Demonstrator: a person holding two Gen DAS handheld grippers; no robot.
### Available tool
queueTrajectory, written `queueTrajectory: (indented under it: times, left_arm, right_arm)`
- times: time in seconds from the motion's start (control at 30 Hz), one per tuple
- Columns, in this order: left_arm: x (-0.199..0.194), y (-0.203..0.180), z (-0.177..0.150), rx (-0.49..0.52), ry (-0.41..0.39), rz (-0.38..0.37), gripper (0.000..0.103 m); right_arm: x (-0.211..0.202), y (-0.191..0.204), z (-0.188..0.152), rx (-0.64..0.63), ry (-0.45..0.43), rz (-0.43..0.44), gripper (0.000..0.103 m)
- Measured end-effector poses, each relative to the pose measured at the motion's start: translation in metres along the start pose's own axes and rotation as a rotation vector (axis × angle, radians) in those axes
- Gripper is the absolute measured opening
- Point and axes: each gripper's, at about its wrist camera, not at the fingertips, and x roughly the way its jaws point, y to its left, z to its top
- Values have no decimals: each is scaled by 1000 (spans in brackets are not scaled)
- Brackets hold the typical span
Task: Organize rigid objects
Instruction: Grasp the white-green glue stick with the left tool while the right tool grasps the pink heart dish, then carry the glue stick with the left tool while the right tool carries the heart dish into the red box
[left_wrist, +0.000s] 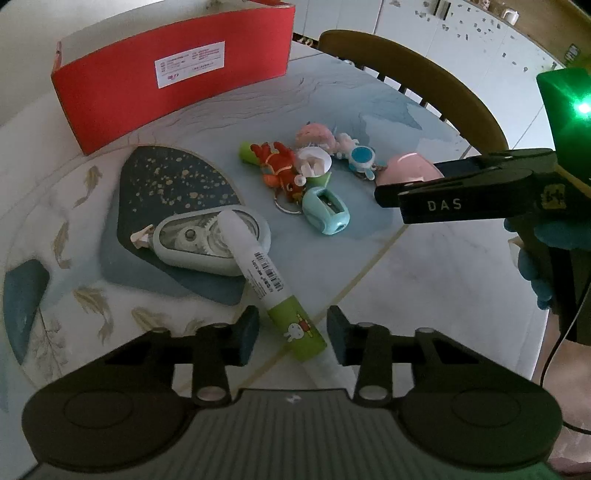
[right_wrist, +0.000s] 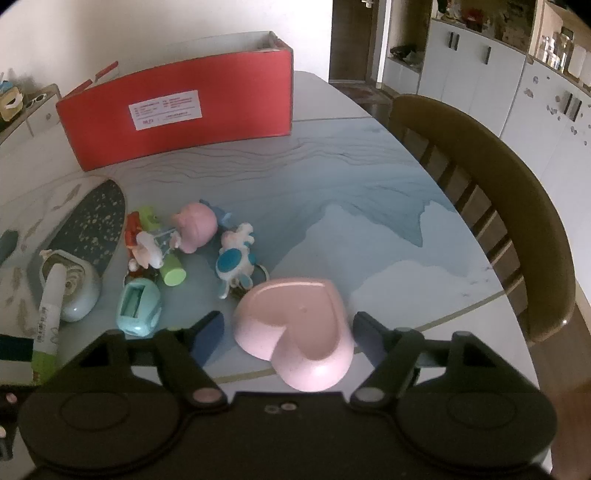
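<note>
A green and white marker pen (left_wrist: 269, 284) lies with its white end resting on a pale correction tape dispenser (left_wrist: 207, 242). My left gripper (left_wrist: 293, 334) is open, its fingers on either side of the pen's green end, not closed on it. A pink heart-shaped dish (right_wrist: 299, 332) lies upside down between the open fingers of my right gripper (right_wrist: 286, 332); it also shows in the left wrist view (left_wrist: 404, 170). The right gripper (left_wrist: 384, 192) shows there from the side. The pen (right_wrist: 50, 306) and dispenser (right_wrist: 74, 291) appear at the left of the right wrist view.
A red cardboard box (left_wrist: 173, 77) stands open at the back of the table (left_wrist: 424, 277). A cluster of small toys lies mid-table: a teal sharpener (left_wrist: 325, 210), red lobster keychain (left_wrist: 280, 170), pink figure (right_wrist: 197, 225), blue-white figure (right_wrist: 234, 262). A wooden chair (right_wrist: 498, 206) stands at the right edge.
</note>
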Motion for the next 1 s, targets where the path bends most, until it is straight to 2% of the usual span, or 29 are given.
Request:
queueTrajectory:
  times: [0.17, 0.33, 0.63, 1.0]
  left_arm:
    - [-1, -3, 0, 17, -1, 14, 32]
    - [-1, 1, 0, -1, 2, 10, 18]
    - [-6, 9, 1, -31, -11, -9, 17]
    - [-27, 20, 12, -70, -49, -14, 17]
  right_arm:
    - [-1, 0, -1, 1, -9, -10, 72]
    - [-2, 0, -2, 2, -13, -13, 71]
    - [-14, -5, -7, 41, -16, -2, 71]
    - [-53, 5, -3, 10, -37, 32, 71]
